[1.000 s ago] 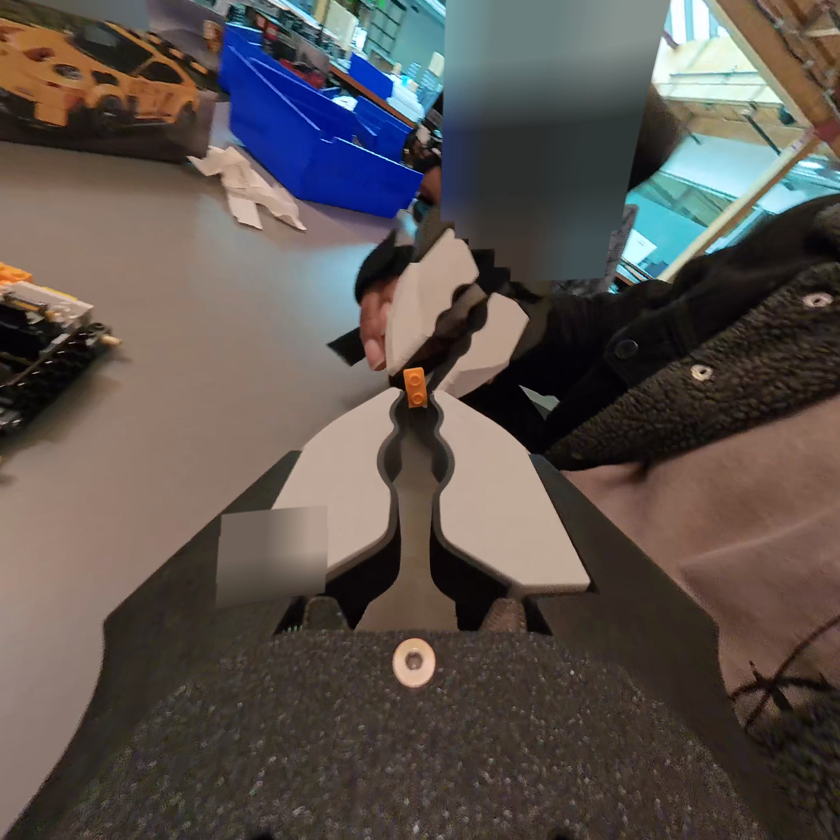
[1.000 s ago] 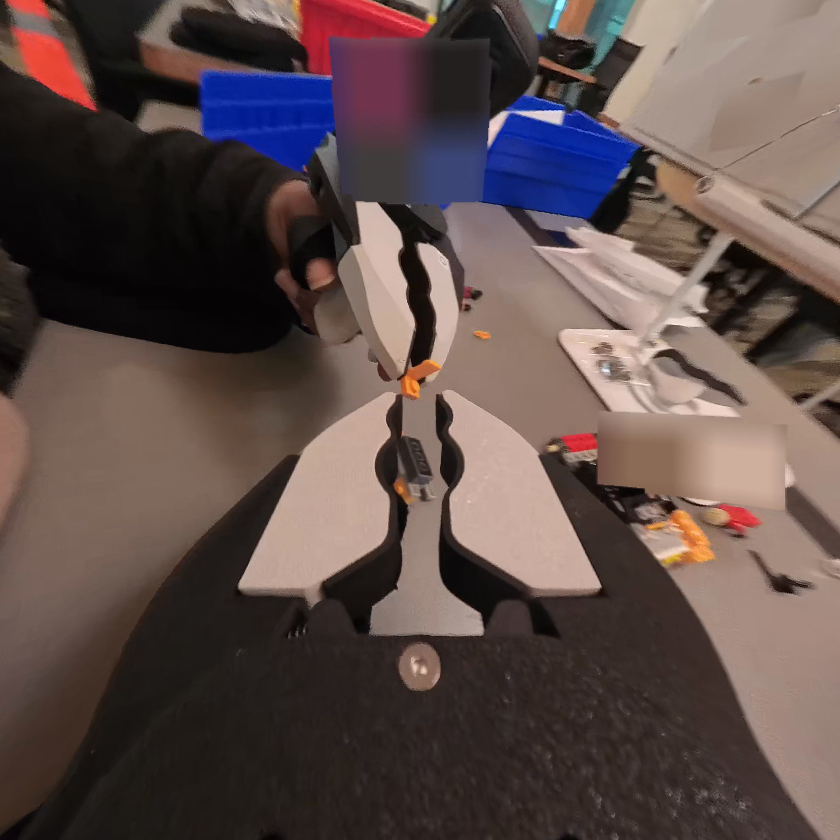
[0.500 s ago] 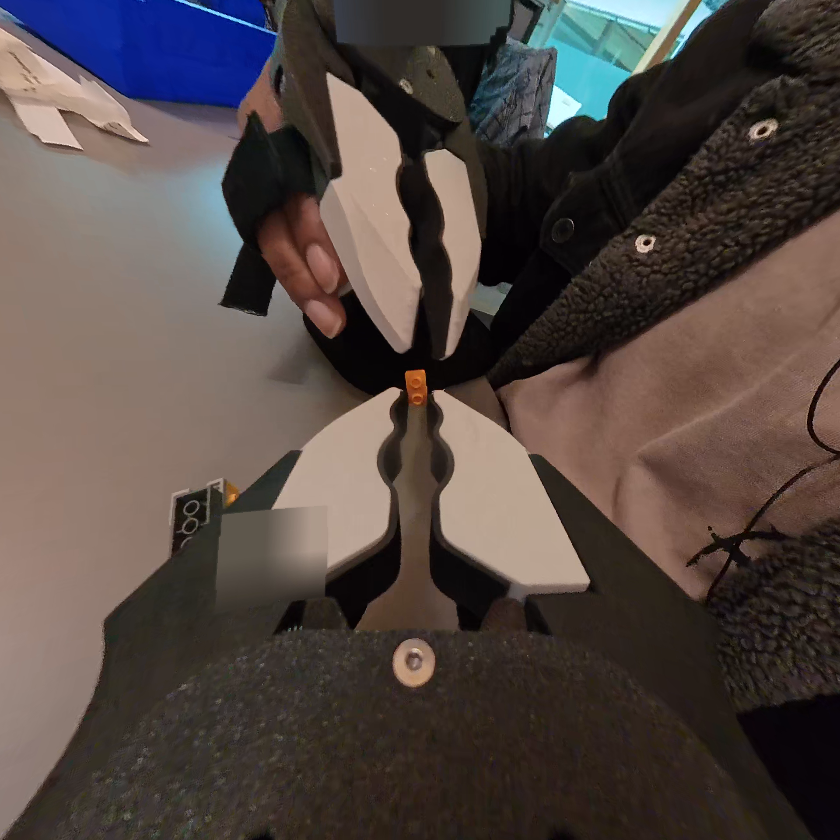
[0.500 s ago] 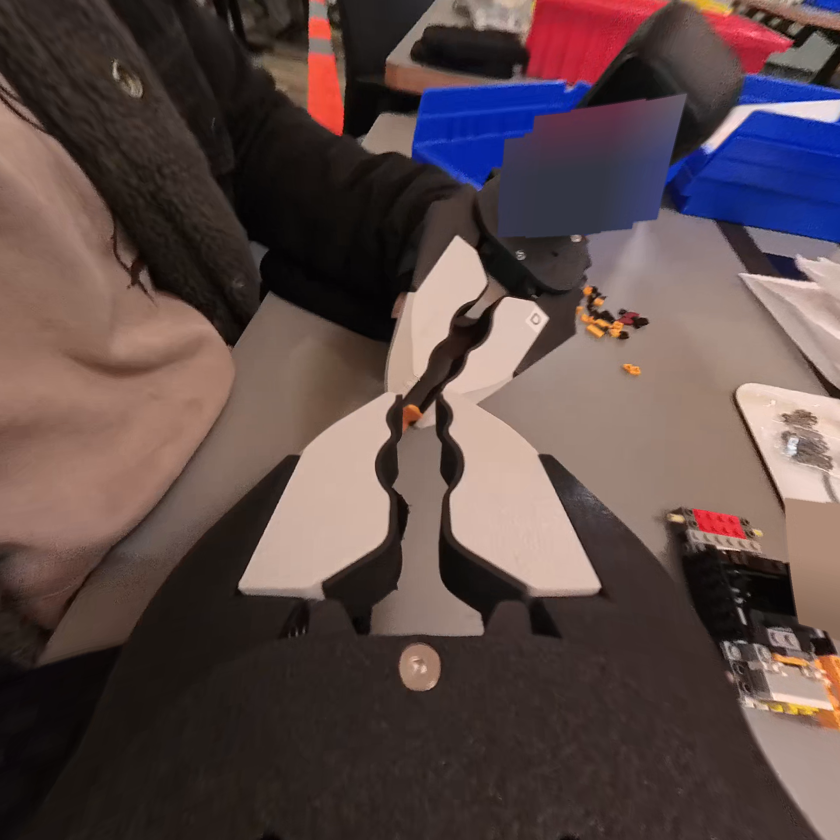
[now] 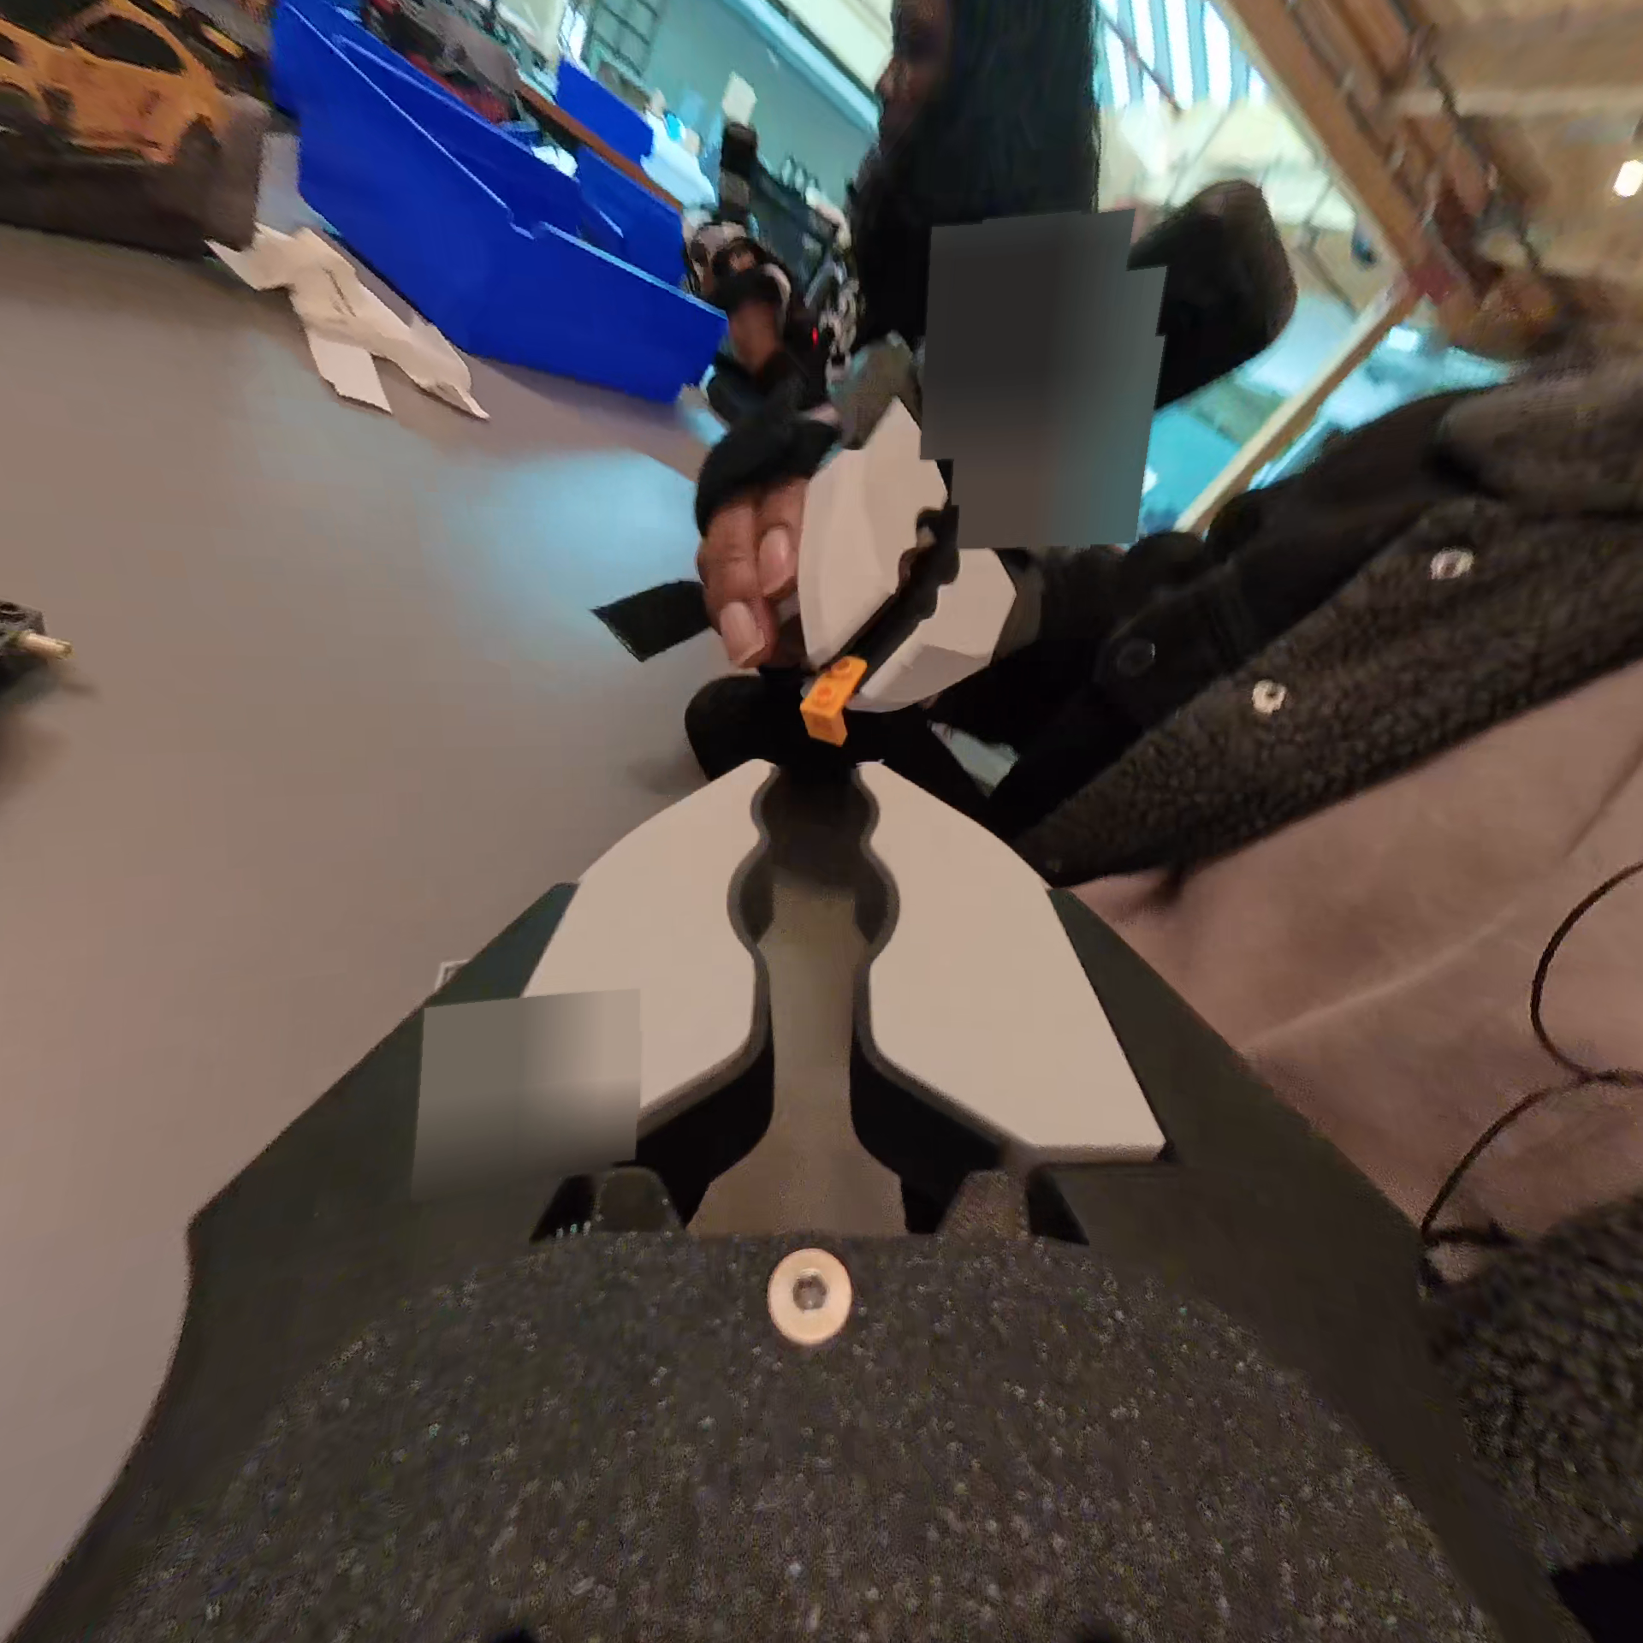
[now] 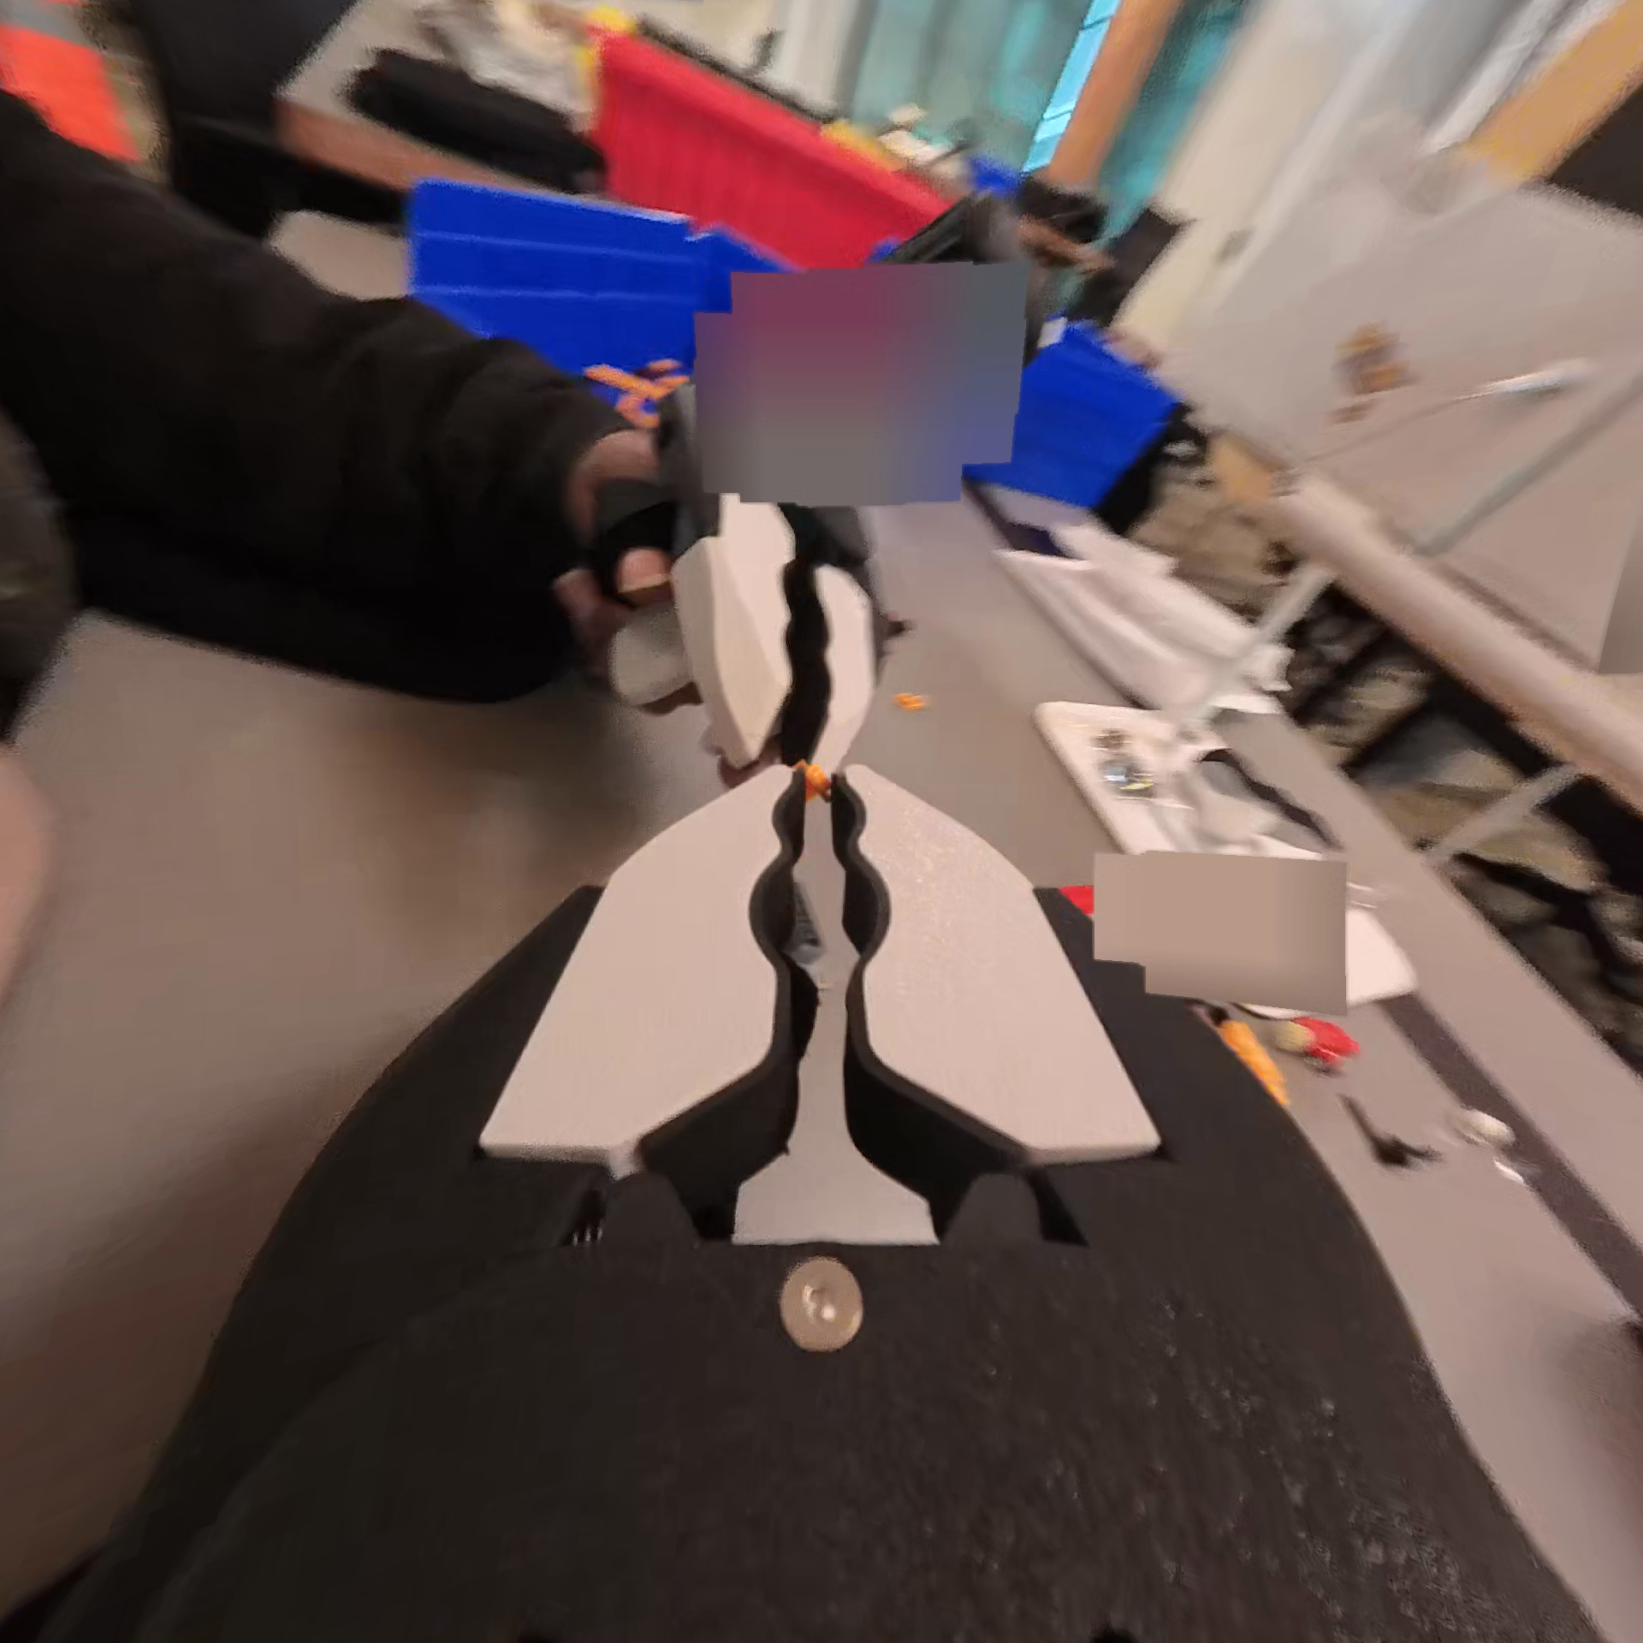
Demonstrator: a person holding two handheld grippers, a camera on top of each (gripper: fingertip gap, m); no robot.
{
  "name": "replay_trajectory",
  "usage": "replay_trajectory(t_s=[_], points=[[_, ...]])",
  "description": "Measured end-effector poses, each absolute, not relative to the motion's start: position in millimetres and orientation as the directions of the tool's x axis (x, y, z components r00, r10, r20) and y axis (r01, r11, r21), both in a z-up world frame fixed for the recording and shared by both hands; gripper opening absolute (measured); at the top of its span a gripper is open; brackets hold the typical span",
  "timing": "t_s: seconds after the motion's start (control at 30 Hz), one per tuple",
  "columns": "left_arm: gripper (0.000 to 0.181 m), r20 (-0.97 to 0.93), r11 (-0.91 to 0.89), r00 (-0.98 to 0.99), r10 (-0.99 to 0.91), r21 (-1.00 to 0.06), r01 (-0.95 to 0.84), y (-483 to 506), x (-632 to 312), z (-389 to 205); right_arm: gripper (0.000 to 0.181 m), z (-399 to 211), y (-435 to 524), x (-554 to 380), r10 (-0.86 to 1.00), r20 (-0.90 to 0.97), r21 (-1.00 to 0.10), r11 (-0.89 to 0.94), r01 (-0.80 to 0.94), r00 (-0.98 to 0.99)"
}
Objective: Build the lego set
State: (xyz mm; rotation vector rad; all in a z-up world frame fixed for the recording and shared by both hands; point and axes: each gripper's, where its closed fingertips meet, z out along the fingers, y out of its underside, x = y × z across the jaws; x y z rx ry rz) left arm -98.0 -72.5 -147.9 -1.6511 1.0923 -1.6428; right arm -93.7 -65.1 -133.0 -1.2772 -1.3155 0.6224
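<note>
A small orange brick (image 5: 834, 702) is pinched at the tips of my right gripper (image 5: 858, 680), which shows ahead in the left wrist view, held by a hand. My left gripper (image 5: 820, 787) is open and empty, just below and short of the brick. In the right wrist view my right gripper (image 6: 815, 784) is shut on the orange brick (image 6: 813, 782). The left gripper (image 6: 791, 751) faces it tip to tip, very close. A small dark grey piece (image 6: 805, 925) lies on the table under the right fingers.
Blue bins (image 5: 498, 222), a box with a yellow car picture (image 5: 98, 98) and folded paper (image 5: 347, 311) lie far left. A partial black build (image 5: 22, 631) is at the left edge. A white tray (image 6: 1147, 765) and loose red and orange pieces (image 6: 1289, 1040) lie to the right. From either gripper's tips it is about 20 cm to the partial black build (image 5: 22, 631).
The orange brick has passed from my left gripper to my right gripper. The left jaws have opened and the two grippers have drawn slightly apart.
</note>
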Motion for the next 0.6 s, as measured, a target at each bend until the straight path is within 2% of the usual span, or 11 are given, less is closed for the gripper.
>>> replay_trajectory(t_s=[0.1, 0.2, 0.37, 0.5, 0.6], points=[[0.019, 0.549, -0.544, -0.055, -0.834, -0.835, -0.083, -65, -92, -141, 0.005, -124, -51, -88, 0.806, 0.426, -0.894, 0.305, 0.329, 0.41], [0.018, 0.45, -0.453, 0.052, -0.891, -0.89, -0.055, -58, -87, -139, 0.005, -126, -45, -89, 0.767, 0.417, -0.897, 0.261, 0.356, 0.488], [0.006, 0.314, -0.328, 0.191, -0.93, -0.944, -0.045, -46, -92, -135, 0.004, -131, -44, -94, 0.775, 0.361, -0.916, 0.19, 0.353, 0.52], [0.004, 0.281, -0.299, 0.175, -0.944, -0.951, -0.083, -50, -93, -136, 0.004, -133, -50, -95, 0.814, 0.298, -0.936, 0.146, 0.321, 0.499], [0.004, 0.232, -0.245, 0.107, -0.967, -0.962, -0.122, -59, -95, -137, 0.006, -135, -61, -97, 0.889, 0.206, -0.956, 0.092, 0.28, 0.409]])
